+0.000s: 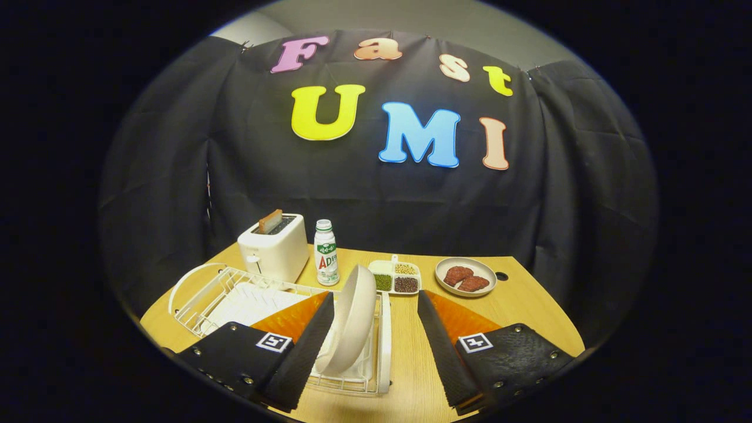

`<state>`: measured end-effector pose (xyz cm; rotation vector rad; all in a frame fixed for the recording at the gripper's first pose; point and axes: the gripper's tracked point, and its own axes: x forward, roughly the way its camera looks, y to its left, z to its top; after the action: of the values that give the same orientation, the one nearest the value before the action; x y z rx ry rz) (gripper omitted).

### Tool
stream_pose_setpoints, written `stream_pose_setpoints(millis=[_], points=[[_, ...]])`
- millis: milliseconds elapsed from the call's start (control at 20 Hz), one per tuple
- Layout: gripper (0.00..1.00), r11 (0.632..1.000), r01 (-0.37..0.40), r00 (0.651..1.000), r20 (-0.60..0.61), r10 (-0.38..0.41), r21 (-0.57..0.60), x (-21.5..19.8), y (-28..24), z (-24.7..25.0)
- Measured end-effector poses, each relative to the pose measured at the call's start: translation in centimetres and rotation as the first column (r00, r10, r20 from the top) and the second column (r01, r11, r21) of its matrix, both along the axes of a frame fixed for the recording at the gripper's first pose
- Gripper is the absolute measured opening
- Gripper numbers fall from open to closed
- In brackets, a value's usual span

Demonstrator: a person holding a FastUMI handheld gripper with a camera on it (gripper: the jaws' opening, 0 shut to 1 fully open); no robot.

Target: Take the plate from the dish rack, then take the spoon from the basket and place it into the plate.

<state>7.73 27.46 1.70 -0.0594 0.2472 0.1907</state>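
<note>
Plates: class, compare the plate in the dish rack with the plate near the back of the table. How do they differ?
The rack plate stands on edge in the dish rack, between the open tool's fingers; the back plate lies flat on the table, beyond them. The rack plate holds nothing; the back plate holds two reddish-brown pieces. Both are round and pale.

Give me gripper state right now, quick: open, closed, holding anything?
Gripper: open, holding nothing. The plate stands on edge in the dish rack, between the fingers and close against the left one; the right finger is well clear of it.
</note>
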Motion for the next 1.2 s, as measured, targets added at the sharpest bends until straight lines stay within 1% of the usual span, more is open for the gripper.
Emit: stream_pose_setpoints(millis=[200,250,350,500,550,600,650,750,800,850,900,950,1000,1050,1100,1200], points=[[0.88,0.999,0.019,0.999,-0.051,-0.02,-0.034,1.5,1.3,-1.7],[0.86,0.999,0.031,0.997,-0.062,-0.033,-0.044,1.8,1.2,-2.0],[0.76,0.998,0.044,0.995,-0.087,-0.049,-0.054,2.4,1.8,-2.5],[0.76,0.993,0.085,0.988,-0.122,-0.094,-0.078,3.3,1.9,-3.2],[0.66,0.991,0.097,0.985,-0.137,-0.108,-0.087,3.6,2.0,-3.4],[0.61,0.989,0.109,0.981,-0.149,-0.124,-0.102,3.8,2.2,-3.6],[0.48,0.984,0.123,0.977,-0.156,-0.143,-0.128,4.2,2.2,-3.6],[0.36,0.968,0.154,0.969,-0.16,-0.187,-0.2,4.4,1.7,-3.5],[0.25,0.958,0.17,0.964,-0.162,-0.21,-0.229,4.8,1.4,-3.7],[0.25,0.947,0.192,0.958,-0.159,-0.237,-0.256,4.8,1.0,-3.6],[0.2,0.94,0.201,0.954,-0.162,-0.252,-0.275,4.7,1.0,-3.5],[0.2,0.939,0.197,0.956,-0.157,-0.248,-0.281,4.9,1.4,-3.2],[0.14,0.932,0.198,0.956,-0.15,-0.252,-0.305,5.0,1.7,-3.0],[0.14,0.926,0.197,0.957,-0.14,-0.253,-0.322,5.1,1.9,-2.5],[0.1,0.916,0.207,0.956,-0.13,-0.265,-0.344,5.1,2.2,-2.1],[0.1,0.887,0.221,0.957,-0.084,-0.277,-0.404,5.2,2.6,-0.5]])
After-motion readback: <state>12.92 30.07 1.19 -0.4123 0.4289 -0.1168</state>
